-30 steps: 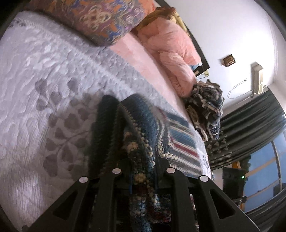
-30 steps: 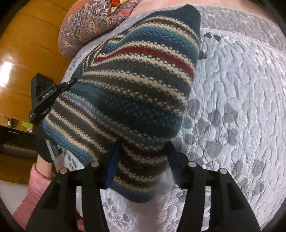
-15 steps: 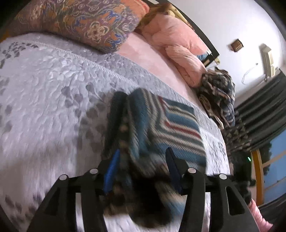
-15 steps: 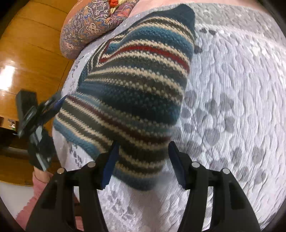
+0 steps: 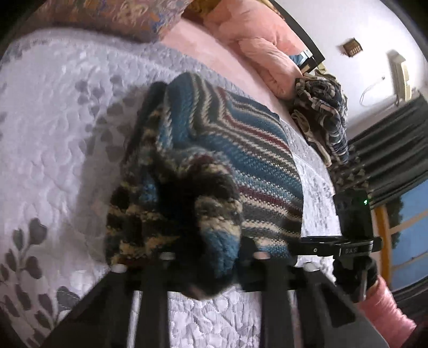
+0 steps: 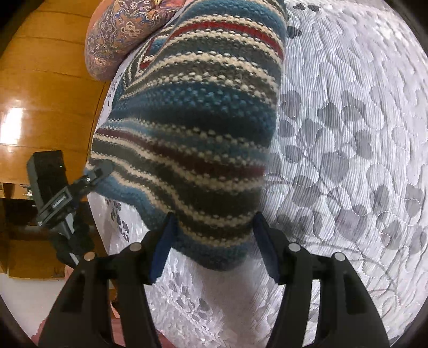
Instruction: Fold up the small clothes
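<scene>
A bed [image 6: 347, 133] covered in a pale grey quilt with a leaf pattern fills most of both views, and a striped knitted garment [image 6: 192, 120] in blue, cream, dark grey and red lies on it, folded into a thick bundle near the edge of the bed. Beyond the garment in the left wrist view sit a patterned pillow [image 5: 107, 16], a heap of pink bedding [image 5: 256, 45] and a rumpled pile of dark checked clothes [image 5: 323, 112], with dark curtains [image 5: 393, 139] against the white wall behind them. In the right wrist view a glossy wooden panel [image 6: 45, 80] rises beside the bed. The right claw [image 6: 212, 241] stands open, its blue-padded fingers [image 6: 163, 249] spread to either side of the near end of the garment without pressing on it. The left claw [image 5: 211, 254] is down at the garment's bunched, fuzzy edge, where a fold of knit bulges up between its fingers; that part is blurred and the fabric hides the fingertips, so I cannot tell whether it is gripping. A pink sleeve [image 5: 385, 307] shows at the lower right of the left wrist view
</scene>
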Demonstrator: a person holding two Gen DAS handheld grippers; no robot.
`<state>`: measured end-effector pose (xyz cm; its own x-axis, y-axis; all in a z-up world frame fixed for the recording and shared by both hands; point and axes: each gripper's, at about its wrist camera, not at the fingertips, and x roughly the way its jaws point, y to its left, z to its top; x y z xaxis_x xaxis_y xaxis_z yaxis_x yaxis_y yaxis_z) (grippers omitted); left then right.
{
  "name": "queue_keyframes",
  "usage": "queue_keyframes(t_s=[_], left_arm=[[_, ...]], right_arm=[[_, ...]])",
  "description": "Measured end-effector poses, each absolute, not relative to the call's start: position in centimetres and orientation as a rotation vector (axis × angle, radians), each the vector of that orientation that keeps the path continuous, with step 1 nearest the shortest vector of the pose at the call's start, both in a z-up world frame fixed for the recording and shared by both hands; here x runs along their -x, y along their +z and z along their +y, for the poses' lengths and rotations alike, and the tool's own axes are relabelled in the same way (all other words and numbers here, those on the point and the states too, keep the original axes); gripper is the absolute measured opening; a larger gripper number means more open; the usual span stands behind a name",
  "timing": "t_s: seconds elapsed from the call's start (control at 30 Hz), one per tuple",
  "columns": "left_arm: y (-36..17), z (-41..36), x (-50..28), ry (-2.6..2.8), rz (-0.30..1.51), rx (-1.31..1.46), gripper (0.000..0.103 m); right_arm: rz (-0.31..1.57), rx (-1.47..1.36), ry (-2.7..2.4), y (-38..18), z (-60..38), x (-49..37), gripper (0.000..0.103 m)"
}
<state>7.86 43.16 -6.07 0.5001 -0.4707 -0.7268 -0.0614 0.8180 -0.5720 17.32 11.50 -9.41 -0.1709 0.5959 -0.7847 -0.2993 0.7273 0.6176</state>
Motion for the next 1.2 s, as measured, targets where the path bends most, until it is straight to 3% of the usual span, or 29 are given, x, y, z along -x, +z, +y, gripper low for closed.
queue_keyframes(t_s=[0.23,0.37,0.5,0.8,0.93,1.0,1.13,1.2], left_arm=[[-3.9,46.4,-6.4,-0.267,0.966,0.574,0.011],[-7.2,46.9,-6.4,-0.246,1.031,0.549,0.011],[-9.2,47.0,-6.8,-0.257,1.044,0.564,0.012],[-9.0,46.3,-6.6,-0.283,1.019,0.531,0.022],[-8.3,46.2,-6.5,-0.296,1.029,0.549,0.036],[-7.2,46.5,-6.3,-0.293,1.038,0.557,0.042],[-3.6,48.3,-5.1,-0.224,0.937,0.537,0.069],[-2.3,48.9,-5.9,-0.194,0.905,0.522,0.072]], right_arm=[[1.548,-0.237,0.837,-9.0,12.2,-17.5,0.057],[1.549,-0.187,0.817,-9.4,12.5,-17.2,0.055],[1.565,-0.181,0.805,-10.5,12.5,-17.0,0.044],[1.534,-0.144,0.802,-11.9,13.3,-16.3,0.036],[1.510,-0.087,0.797,-11.0,14.3,-15.6,0.040],[1.478,-0.032,0.786,-10.0,14.8,-15.3,0.050],[1.374,0.016,0.719,-7.2,14.6,-15.8,0.054],[1.320,0.051,0.653,-6.3,14.7,-16.3,0.054]])
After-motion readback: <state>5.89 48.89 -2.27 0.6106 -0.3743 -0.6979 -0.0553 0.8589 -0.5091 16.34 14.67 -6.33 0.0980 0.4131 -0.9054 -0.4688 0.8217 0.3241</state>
